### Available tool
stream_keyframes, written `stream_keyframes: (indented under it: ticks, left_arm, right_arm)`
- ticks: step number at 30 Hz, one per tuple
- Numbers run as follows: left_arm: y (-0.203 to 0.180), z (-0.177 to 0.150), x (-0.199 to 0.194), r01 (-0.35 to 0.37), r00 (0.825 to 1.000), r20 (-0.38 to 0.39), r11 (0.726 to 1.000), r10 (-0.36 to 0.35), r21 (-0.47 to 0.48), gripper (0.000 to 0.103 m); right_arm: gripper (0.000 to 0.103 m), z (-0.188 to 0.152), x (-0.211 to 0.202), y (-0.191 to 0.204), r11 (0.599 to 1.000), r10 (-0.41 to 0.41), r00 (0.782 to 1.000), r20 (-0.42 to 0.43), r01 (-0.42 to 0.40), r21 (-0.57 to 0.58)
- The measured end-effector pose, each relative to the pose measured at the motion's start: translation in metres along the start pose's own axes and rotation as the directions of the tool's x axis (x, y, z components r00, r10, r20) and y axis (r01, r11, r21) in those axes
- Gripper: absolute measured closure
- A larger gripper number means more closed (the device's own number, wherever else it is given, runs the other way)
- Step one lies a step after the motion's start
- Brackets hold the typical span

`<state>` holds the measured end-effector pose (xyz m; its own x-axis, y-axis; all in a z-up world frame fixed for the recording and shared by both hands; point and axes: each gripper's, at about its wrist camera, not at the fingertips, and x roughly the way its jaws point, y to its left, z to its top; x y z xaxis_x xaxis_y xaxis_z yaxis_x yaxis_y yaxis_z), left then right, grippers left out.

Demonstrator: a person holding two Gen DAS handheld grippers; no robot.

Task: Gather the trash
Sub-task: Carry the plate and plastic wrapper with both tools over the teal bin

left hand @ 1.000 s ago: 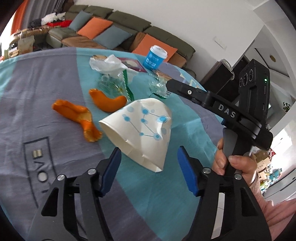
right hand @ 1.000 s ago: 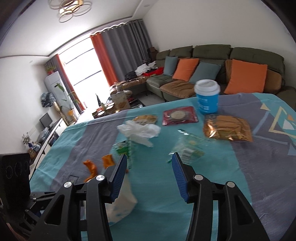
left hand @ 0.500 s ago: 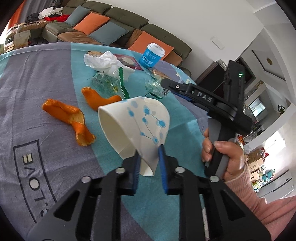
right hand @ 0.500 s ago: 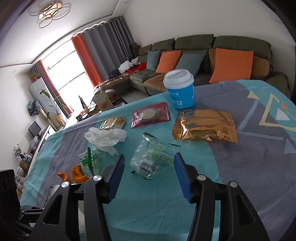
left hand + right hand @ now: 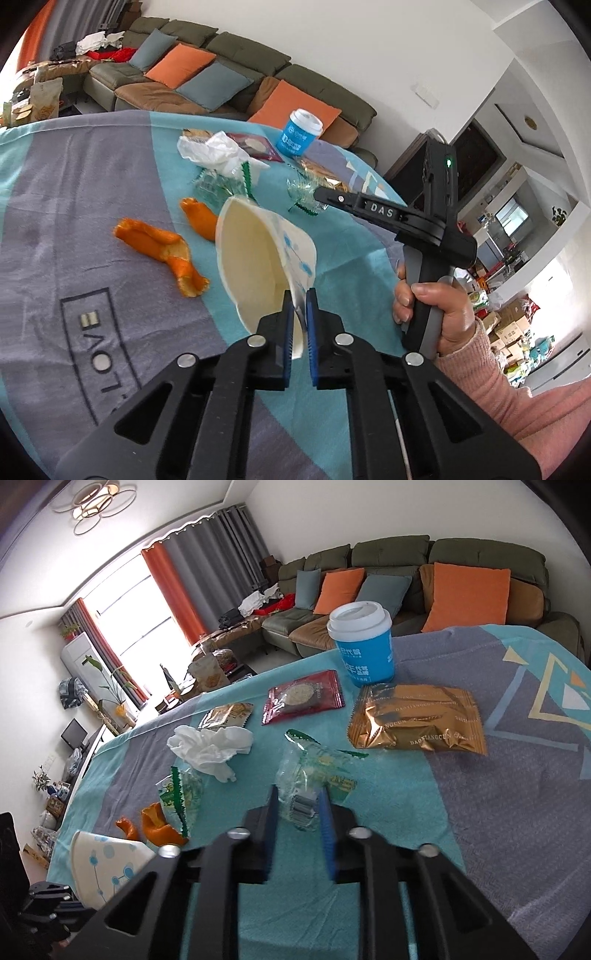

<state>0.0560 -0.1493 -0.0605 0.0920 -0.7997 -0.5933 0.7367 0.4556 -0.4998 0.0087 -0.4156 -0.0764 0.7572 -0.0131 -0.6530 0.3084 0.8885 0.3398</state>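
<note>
Table (image 5: 517, 812) covered by a teal-grey cloth. On it: orange peels (image 5: 162, 251), tissue (image 5: 210, 747), snack packets (image 5: 417, 722). Blue cup (image 5: 364, 648) near the far edge.

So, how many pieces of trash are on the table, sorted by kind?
Snack wrappers: 5
Orange peels: 2
Cups: 2
Crumpled tissue: 1
Total: 10

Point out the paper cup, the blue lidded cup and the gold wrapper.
paper cup (image 5: 255, 266): left wrist view, inner wall.
blue lidded cup (image 5: 365, 653): right wrist view, blue side.
gold wrapper (image 5: 417, 718): right wrist view, centre.
</note>
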Motion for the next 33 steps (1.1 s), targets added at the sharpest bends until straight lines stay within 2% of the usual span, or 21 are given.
stream_keyframes:
  ticks: [11,25,33]
  left_arm:
    - [0.008,-0.006,-0.034,-0.018,0.999,0.051,1.0,0.019,-0.012,0.099]
    - [0.018,-0.018,-0.087,-0.083,0.987,0.135,0.996,0.086,-0.024,0.099]
    - [0.039,-0.03,-0.134,-0.13,0.972,0.188,0.989,0.141,-0.069,0.099]
  right_arm:
    - [0.101,-0.005,-0.017,0.013,0.999,0.028,0.999,0.038,-0.028,-0.022]
    - [0.101,-0.018,-0.05,0.053,0.99,0.124,0.989,0.078,-0.118,-0.078]
    - [0.101,-0.026,-0.06,0.099,0.963,0.236,0.97,0.06,-0.225,-0.148]
